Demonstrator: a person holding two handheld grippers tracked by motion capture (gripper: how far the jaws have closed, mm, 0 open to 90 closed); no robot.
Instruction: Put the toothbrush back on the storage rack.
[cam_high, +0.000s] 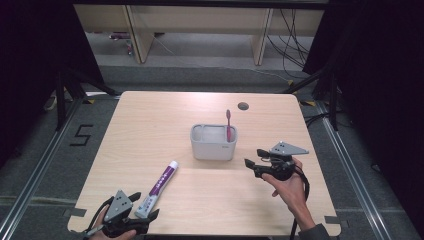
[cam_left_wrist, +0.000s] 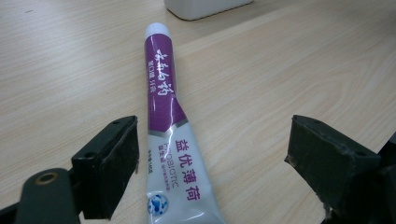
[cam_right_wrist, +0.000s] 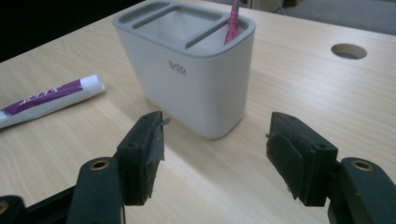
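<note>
While both tongs gape: one toothpaste tube (cam_high: 160, 187), one toothbrush (cam_high: 229, 125), one holder (cam_high: 213, 145).

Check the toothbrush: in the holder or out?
In. The pink toothbrush stands upright in the right end compartment of the grey holder, head sticking up.

The left gripper (cam_high: 142, 207) is held by the left hand (cam_high: 112, 231) at the near left corner of the desk (cam_high: 150, 125), jaws spread wide and pointing toward the far edge. The right gripper (cam_high: 255, 157) is held by the right hand (cam_high: 290, 187) near the right edge, jaws spread wide and pointing left.
</note>
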